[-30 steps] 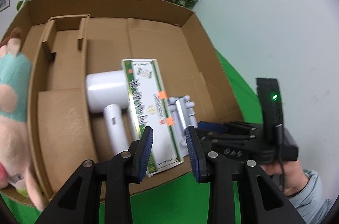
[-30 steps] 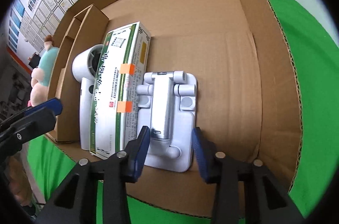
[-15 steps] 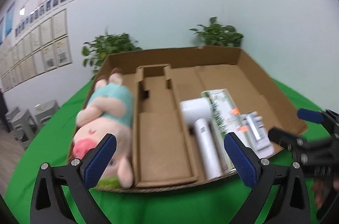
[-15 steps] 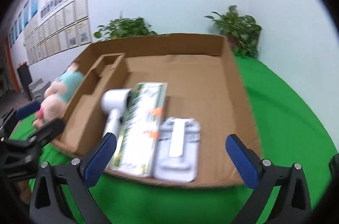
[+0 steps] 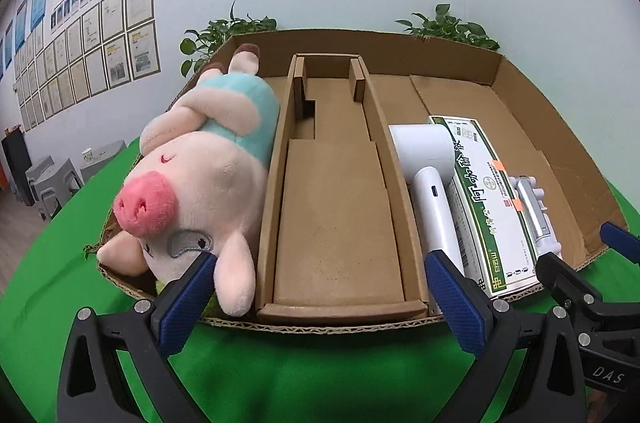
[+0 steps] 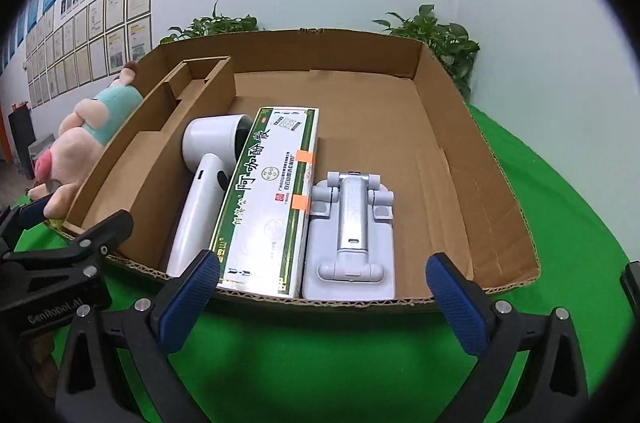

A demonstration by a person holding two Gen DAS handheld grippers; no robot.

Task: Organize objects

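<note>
Green cloth covers the desk (image 6: 540, 207) under a wall of framed papers, with two potted plants (image 6: 436, 37) behind one shallow cardboard box (image 6: 452, 159). Inside lie one plush pig (image 5: 200, 179), one white hair dryer (image 6: 204, 183), one green-edged carton (image 6: 268, 199) and one grey folded stand (image 6: 352, 235), side by side. Left gripper (image 5: 320, 303) and right gripper (image 6: 324, 303) hover empty at the near edge, jaws wide apart.

bright, even indoor light; soft shadows inside the cardboard tray (image 5: 516, 139); sharp focus; heavy fisheye bending, black vignette corners.
</note>
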